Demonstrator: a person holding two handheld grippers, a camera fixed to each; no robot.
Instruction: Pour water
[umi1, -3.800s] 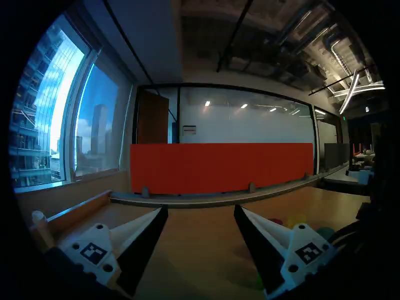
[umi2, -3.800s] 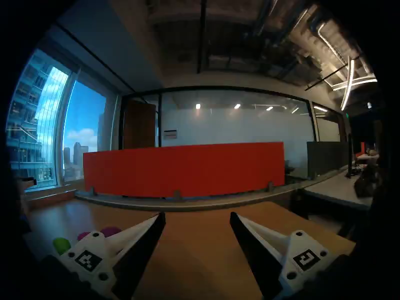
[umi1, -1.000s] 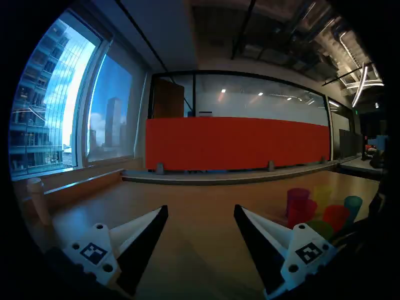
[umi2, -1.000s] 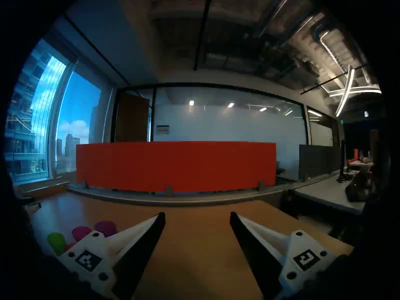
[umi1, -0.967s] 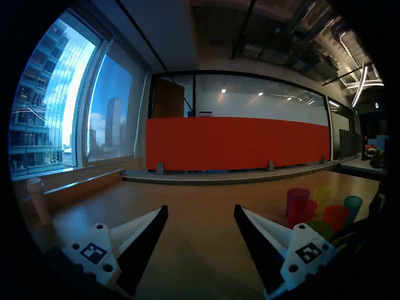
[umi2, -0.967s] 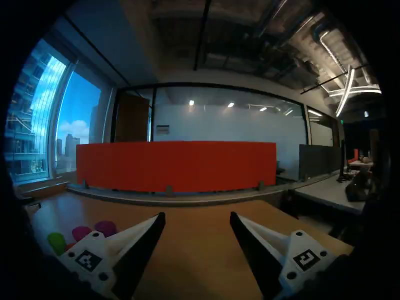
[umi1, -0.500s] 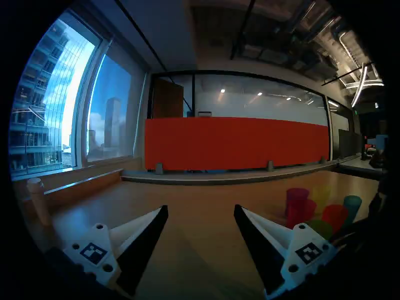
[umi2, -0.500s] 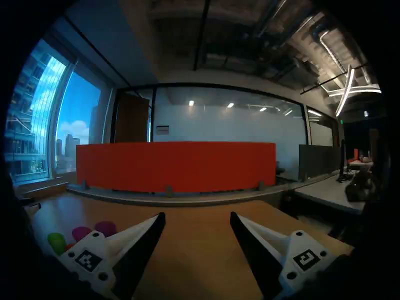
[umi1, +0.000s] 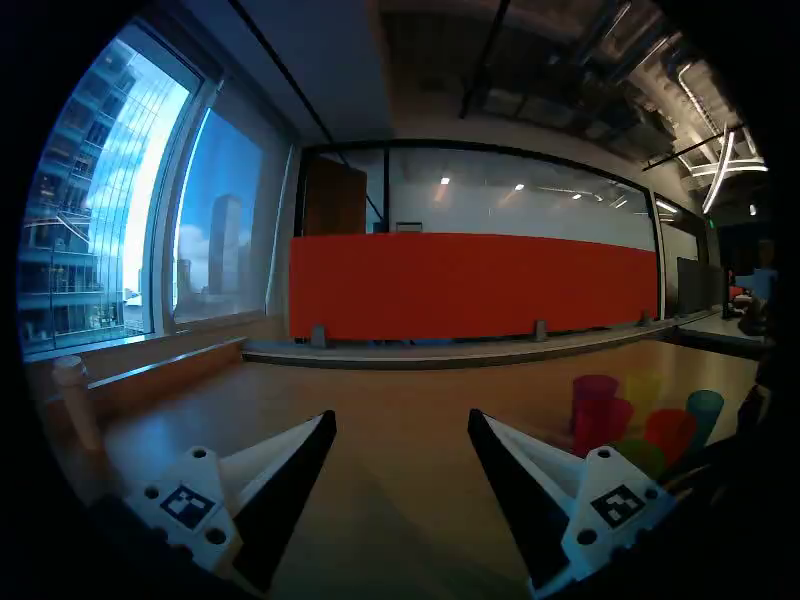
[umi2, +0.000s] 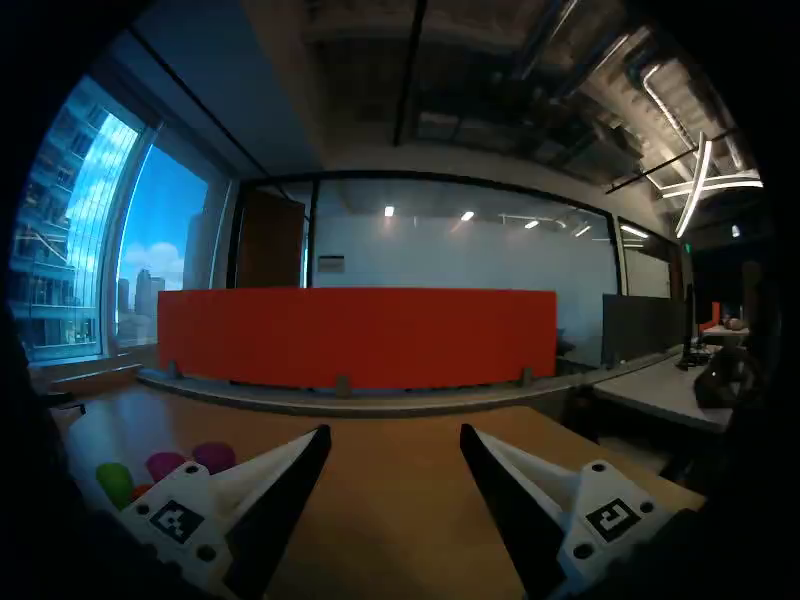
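In the left gripper view, several coloured plastic cups stand in a cluster on the wooden table (umi1: 400, 440) at the right: a magenta cup (umi1: 594, 400), a red cup (umi1: 668, 432), a teal cup (umi1: 705, 410) and a yellow cup (umi1: 645, 388). My left gripper (umi1: 400, 425) hovers open over the table, left of them, with nothing between its fingers. In the right gripper view, the same cluster shows at the far left as a green cup (umi2: 114, 482) and purple cups (umi2: 213, 455). My right gripper (umi2: 393, 440) is open and holds nothing.
A red divider panel (umi1: 470, 285) runs along the table's far edge. Large windows (umi1: 110, 240) stand at the left. A wooden peg (umi1: 72, 395) rises at the left edge in the left gripper view. A neighbouring desk (umi2: 660, 385) lies at the right.
Since 3.8 s ago the left gripper has risen and tilted so the cups stand fully in sight. Over the last second both views shift only slightly.
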